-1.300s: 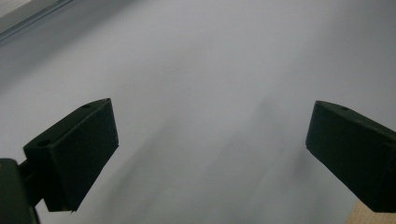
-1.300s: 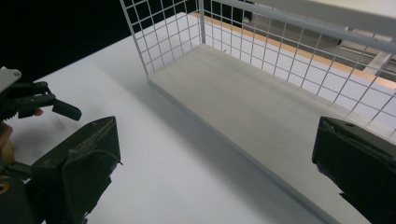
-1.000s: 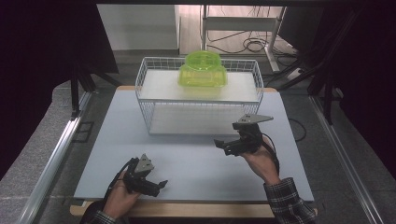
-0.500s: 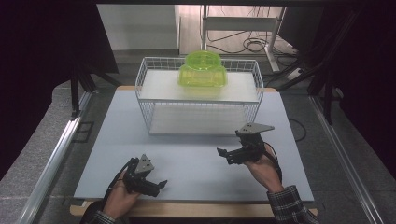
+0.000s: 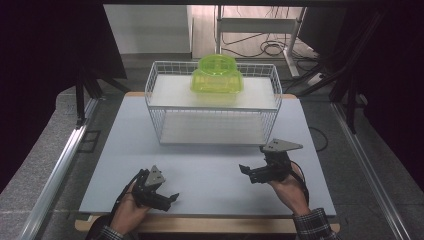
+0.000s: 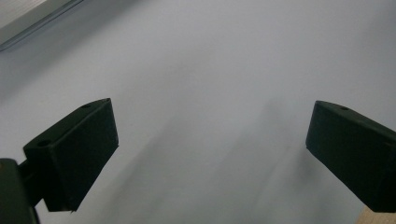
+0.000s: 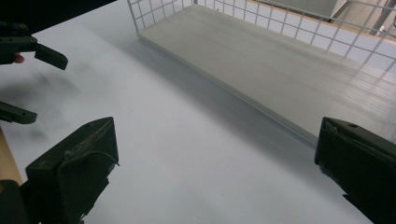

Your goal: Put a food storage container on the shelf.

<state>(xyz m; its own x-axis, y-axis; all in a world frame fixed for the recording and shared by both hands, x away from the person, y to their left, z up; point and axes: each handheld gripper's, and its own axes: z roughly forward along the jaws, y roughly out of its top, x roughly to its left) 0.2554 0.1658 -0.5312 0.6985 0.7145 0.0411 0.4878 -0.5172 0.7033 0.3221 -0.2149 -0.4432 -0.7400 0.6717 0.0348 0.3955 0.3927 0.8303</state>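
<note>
Grey table [image 5: 210,165] bare between | left hand-held gripper [image 5: 170,199] near front edge, released; right hand-held gripper [image 5: 245,172] released

We held the left gripper [image 5: 167,197] low at our near left, jaws spread wide and empty. The right gripper [image 5: 246,172] hovered farther forward, jaws apart, seemingly angled leftward.

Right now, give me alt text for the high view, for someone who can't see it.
Two hands each hold an open black tool low over a pale grey table, the left tool near the front edge and the right tool just before a white wire basket. A translucent green container sits at the back of the basket's upper shelf.
</note>
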